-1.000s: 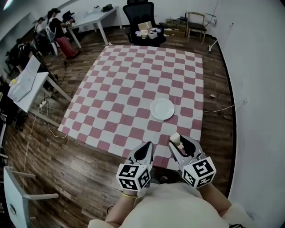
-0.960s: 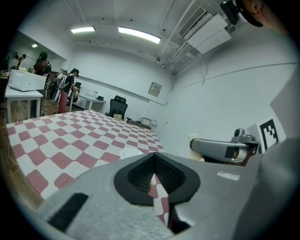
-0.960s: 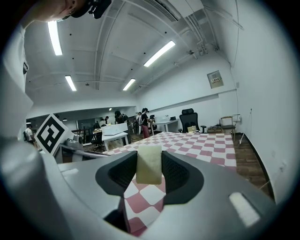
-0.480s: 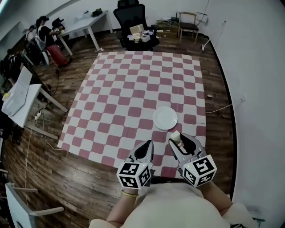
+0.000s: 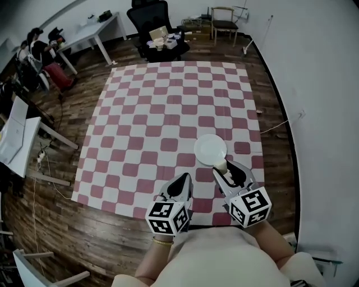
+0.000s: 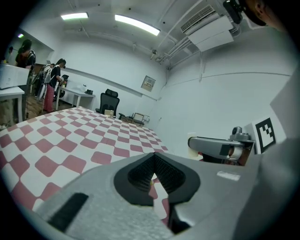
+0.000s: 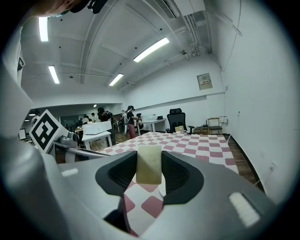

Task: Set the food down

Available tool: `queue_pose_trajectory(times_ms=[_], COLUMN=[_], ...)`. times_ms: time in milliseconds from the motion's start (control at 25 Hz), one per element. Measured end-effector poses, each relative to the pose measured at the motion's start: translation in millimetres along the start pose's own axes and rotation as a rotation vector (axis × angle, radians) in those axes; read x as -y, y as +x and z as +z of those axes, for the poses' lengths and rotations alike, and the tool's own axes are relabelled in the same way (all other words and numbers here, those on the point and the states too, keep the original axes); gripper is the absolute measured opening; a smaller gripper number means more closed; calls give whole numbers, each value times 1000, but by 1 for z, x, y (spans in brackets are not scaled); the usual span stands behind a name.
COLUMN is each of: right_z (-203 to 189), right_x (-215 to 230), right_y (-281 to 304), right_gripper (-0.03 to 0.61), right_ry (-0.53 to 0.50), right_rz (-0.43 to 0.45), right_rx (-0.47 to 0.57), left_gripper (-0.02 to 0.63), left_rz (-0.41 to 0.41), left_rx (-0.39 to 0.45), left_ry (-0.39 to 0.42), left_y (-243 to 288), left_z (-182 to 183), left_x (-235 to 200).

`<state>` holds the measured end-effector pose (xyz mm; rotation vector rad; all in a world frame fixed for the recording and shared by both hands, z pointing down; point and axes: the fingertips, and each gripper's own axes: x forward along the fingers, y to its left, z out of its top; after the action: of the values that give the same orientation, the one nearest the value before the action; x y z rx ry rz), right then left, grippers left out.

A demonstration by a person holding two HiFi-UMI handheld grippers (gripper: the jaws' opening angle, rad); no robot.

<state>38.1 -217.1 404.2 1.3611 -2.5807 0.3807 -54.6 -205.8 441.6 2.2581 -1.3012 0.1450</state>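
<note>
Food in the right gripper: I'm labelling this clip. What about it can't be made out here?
- Food type: plain pale block in right gripper view; pads cover its sides.
- Height above the plate: head view looks steeply down; right gripper hides its underside.
- Surface detail: too small in head view.

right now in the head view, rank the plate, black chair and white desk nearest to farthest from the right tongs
1. plate, just ahead of the tongs on the mat
2. black chair, past the mat's far edge
3. white desk, far left corner
</note>
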Motion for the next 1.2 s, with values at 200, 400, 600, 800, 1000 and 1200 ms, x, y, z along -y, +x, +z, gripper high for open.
queue_pose_trajectory(times_ms=[200,400,600,800,1000,1200], right_z=[-7,-9,-14,-22,-33,-45], right_x=[8,16,24,36,49,65], right_y=[22,38,50,61,75,91], right_gripper=[169,169,169,169,169,169], right_ry=[22,30,22,4,16,14], right_rz=[-50,-94,-110,-113,-109,-106], right_rx=[-20,-34,-67,-109,-146,-180], left_gripper=[2,2,2,2,2,2], left_rz=[-34,-52,-57,-62,-64,-56], left_rx=[-37,-69,-88,-107,-125,-138], left_ry=[6,12,-1,-6,-7,-15], left_y=[11,20,28,40,51,65], left_z=[-3,-4,-7,-15,-19,-23], left_x=[-16,-31,-39,-41,-41,-47])
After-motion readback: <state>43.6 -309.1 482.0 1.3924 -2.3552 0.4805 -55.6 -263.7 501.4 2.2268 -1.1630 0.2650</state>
